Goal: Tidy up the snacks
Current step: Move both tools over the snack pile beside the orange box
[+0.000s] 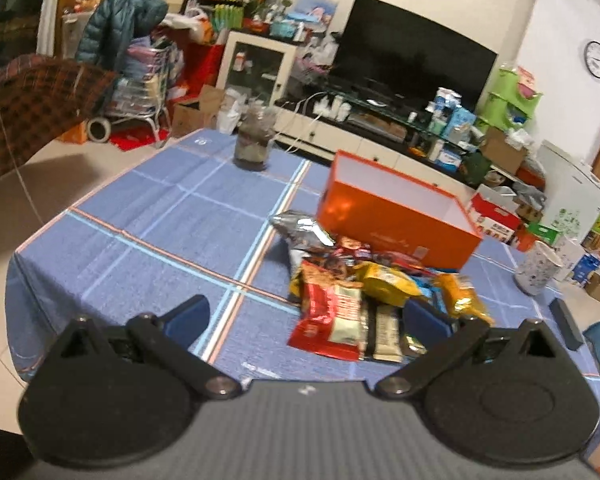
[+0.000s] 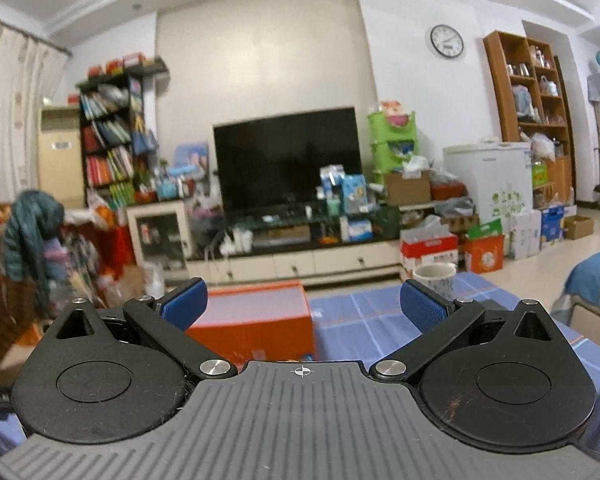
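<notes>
A heap of snack packets (image 1: 364, 292) lies on the blue checked tablecloth (image 1: 172, 216) in the left wrist view: a red bag (image 1: 332, 316) in front, yellow bags and a silver foil bag (image 1: 300, 232) behind. An open orange box (image 1: 396, 208) with a white inside stands just past the heap. My left gripper (image 1: 306, 316) hovers open over the near edge of the heap, nothing between its blue pads. In the right wrist view the orange box (image 2: 256, 320) sits low and centre-left. My right gripper (image 2: 302, 306) is open and empty, held level above the table.
A glass jar (image 1: 254, 142) stands at the table's far side and a patterned white cup (image 1: 538, 266) (image 2: 436, 276) at its right. A dark flat bar (image 1: 566, 324) lies near the right edge. A wicker chair (image 1: 32, 108) is at the left. A TV stand and cluttered boxes fill the background.
</notes>
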Tool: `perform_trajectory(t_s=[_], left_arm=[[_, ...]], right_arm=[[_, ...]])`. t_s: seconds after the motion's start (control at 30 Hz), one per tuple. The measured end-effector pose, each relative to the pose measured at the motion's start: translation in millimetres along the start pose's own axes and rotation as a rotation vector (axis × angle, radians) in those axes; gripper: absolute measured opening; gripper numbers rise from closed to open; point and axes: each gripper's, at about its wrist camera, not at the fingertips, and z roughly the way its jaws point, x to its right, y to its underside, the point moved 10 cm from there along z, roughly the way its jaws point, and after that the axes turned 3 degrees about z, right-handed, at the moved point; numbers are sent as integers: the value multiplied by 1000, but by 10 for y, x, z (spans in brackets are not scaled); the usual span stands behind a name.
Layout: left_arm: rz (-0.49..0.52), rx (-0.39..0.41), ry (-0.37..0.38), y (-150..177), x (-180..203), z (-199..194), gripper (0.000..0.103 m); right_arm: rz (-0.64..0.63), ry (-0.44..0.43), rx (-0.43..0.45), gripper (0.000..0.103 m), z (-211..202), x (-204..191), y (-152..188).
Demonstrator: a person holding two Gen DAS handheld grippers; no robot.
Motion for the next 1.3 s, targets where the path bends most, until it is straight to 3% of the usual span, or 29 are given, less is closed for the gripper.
perform_trajectory(t_s=[0.17, 0.27, 0.4, 0.57, 0.77, 0.93, 1.03, 1.1, 1.23, 1.3], left_arm=[[5, -7, 45, 46, 222, -203, 103], [44, 30, 30, 26, 297, -311, 103], [69, 17, 34, 71, 304, -268, 103], [40, 15, 41, 164, 180, -82, 102], [67, 30, -10, 273, -49, 106, 103], [101, 71, -104, 239, -232, 224, 103], [103, 136, -65, 156, -207, 289, 103], [124, 137, -49, 121, -131, 373, 103], [88, 10, 42, 112, 43, 674, 102], [75, -11, 57, 43, 114, 818, 102]], right_arm=[[6, 11, 36, 97, -151, 91, -86], [30, 23, 57, 97, -272, 234, -113], [40, 49, 70, 96, -407, 457, -98], [11, 79, 213, 97, -678, 648, -100], [-78, 22, 9, 96, -290, 469, 306], [-146, 21, -54, 96, -35, 316, 551], [-176, 8, -76, 96, 71, 245, 667], [-184, -7, -118, 96, 158, 208, 777], [-170, -15, -207, 96, 336, 227, 975], [-161, 1, -222, 96, 426, 265, 1012]])
